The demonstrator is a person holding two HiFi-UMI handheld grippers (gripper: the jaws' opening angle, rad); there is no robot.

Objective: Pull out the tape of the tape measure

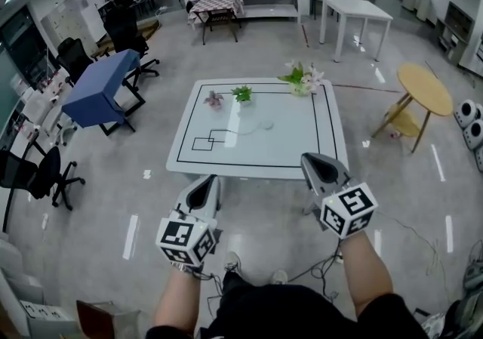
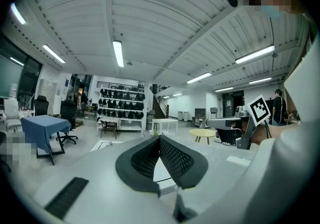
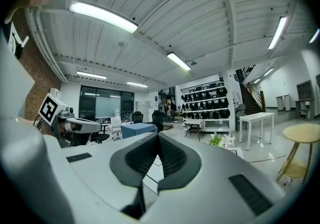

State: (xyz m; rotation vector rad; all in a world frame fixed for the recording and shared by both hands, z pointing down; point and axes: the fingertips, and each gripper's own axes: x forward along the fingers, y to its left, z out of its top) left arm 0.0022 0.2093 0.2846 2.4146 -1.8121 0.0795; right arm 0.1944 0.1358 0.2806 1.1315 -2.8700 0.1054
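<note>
On table [image 1: 294,145]: plant [image 1: 241,93]; pink flowers [image 1: 214,98]; white flowers [image 1: 302,78]

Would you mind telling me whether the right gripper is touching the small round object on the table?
Apart. The head view shows bare tabletop between the right gripper and the small round object.

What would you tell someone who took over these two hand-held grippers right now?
Left gripper: shut, empty, held in front of the near edge of the white table.
Right gripper: shut, empty, also at that near edge.
Job's thing: a small pale round object lies mid-table, probably the tape measure, though it is too small to be sure. No pulled-out tape shows.
Done: nothing yet.
Left: reach it, hold the case, pull the tape out.
</note>
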